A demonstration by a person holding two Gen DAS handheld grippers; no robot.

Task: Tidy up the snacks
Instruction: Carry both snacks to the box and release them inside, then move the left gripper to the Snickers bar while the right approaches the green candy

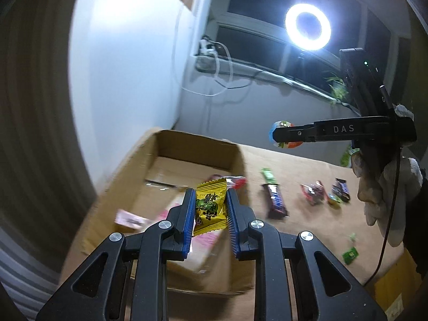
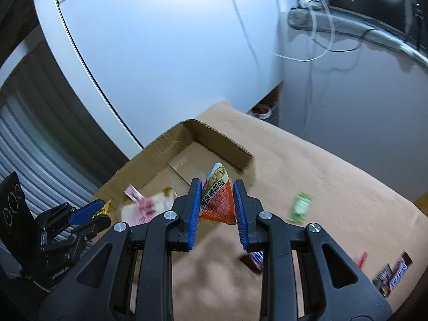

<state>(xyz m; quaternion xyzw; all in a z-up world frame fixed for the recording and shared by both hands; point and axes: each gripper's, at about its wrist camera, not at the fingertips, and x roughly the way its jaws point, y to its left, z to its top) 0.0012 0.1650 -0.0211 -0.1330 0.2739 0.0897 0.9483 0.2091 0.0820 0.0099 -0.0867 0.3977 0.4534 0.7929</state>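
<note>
At the worktop's left end we see an open cardboard box [image 1: 165,171], its flaps up, standing on the tan cloth [image 2: 321,165] that covers the worktop. Inside it lie a few packets already: a pink one [image 1: 128,218] near the box's left wall and a red one [image 1: 235,182] toward its far right corner (motion blur hides their print).

Our left hand-held gripper [image 1: 210,203] hangs over the box, its blue pads clamped on a yellow snack packet [image 1: 210,206] with a green picture; the packet stands upright between the jaws. In the right wrist view the same gripper shows at the lower left, with a yellow corner poking from its pads.

Our right hand-held gripper [image 2: 217,200] hovers just right of the box, above its near right corner, and its pads are pressed tight on an orange snack pouch [image 2: 218,200] with a white and green top, held upright. A gloved hand [image 1: 379,192] carries this gripper, seen side-on in the left wrist view.

Farther right, loose on the cloth, lie more snacks: a green packet [image 2: 301,206] near the box, a dark chocolate bar [image 1: 276,200] beside it, then a red wrapper [image 1: 313,192] and another dark bar [image 1: 342,188] toward the worktop's right end. Two small green sweets [image 1: 350,254] sit near the front edge.

A ring light [image 1: 307,26] glows before a dark window beyond the worktop's far edge.
</note>
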